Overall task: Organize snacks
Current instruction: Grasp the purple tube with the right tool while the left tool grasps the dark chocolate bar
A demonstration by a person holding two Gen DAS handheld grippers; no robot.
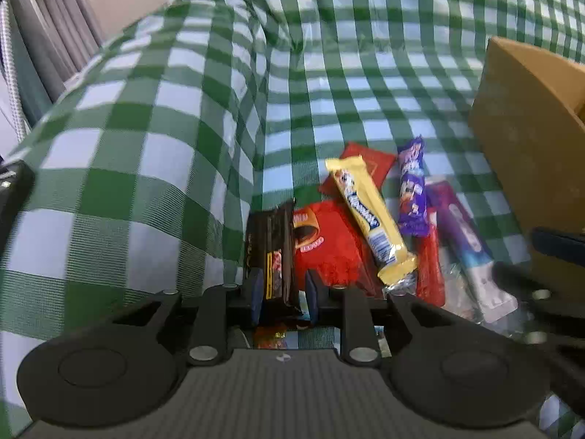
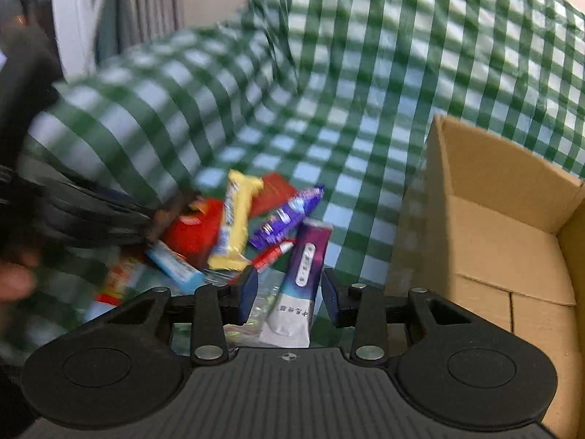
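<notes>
The snack pile (image 1: 373,226) crowds the checked cloth (image 1: 146,139) at six o'clock, wrappers overlapping with no gaps between. The open cardboard box (image 2: 493,226) walls off three o'clock, its top unobstructed. A raised fold of cloth (image 2: 120,124) hems in nine o'clock. Bare cloth lies open toward twelve.

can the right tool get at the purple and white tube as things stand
Probably yes: the purple and white tube lies on top of the pile, already between the right tool fingers, with nothing over it.
</notes>
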